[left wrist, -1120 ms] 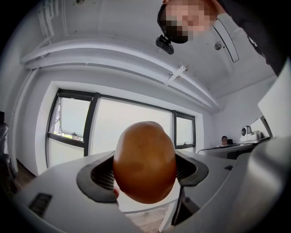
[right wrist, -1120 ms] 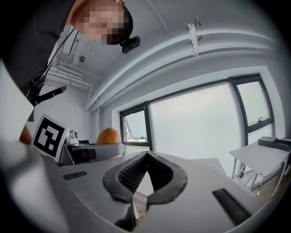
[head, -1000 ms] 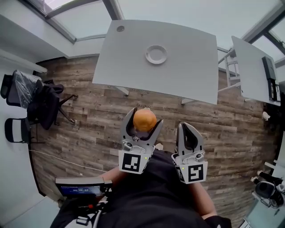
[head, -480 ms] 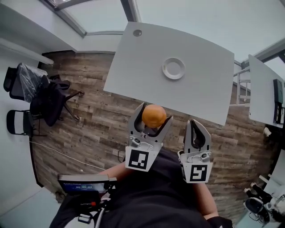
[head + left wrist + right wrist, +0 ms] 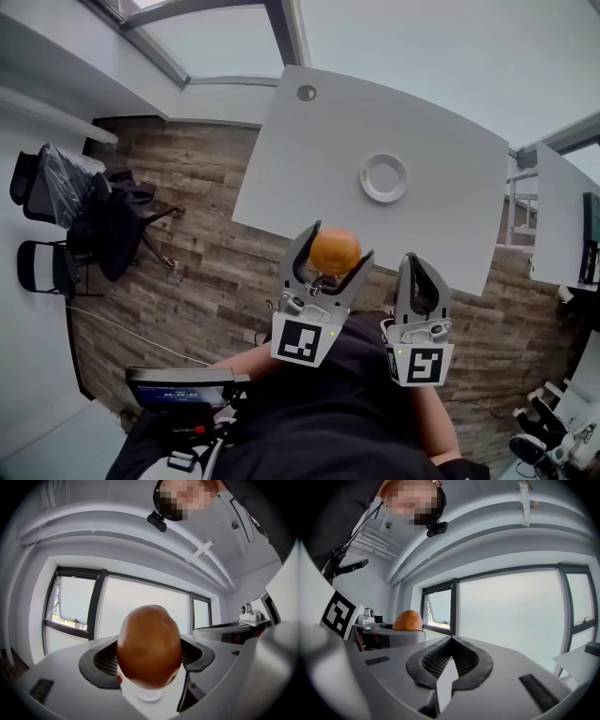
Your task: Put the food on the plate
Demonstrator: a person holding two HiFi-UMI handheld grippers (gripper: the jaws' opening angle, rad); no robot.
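Fingers (image 5: 101, 665) of left gripper (image 5: 336, 246) pinch egg-shaped food (image 5: 149, 646), long axis upright between them; right gripper (image 5: 418, 261) closed.

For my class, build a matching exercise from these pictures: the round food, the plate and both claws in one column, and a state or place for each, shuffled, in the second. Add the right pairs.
Column A
1. round food
2. plate
3. left claw
4. right claw

Column B
a. shut, with nothing in it
b. bare, on the white table
c. orange, gripped between two jaws
d. shut on the food

Pairs: 1-c; 2-b; 3-d; 4-a
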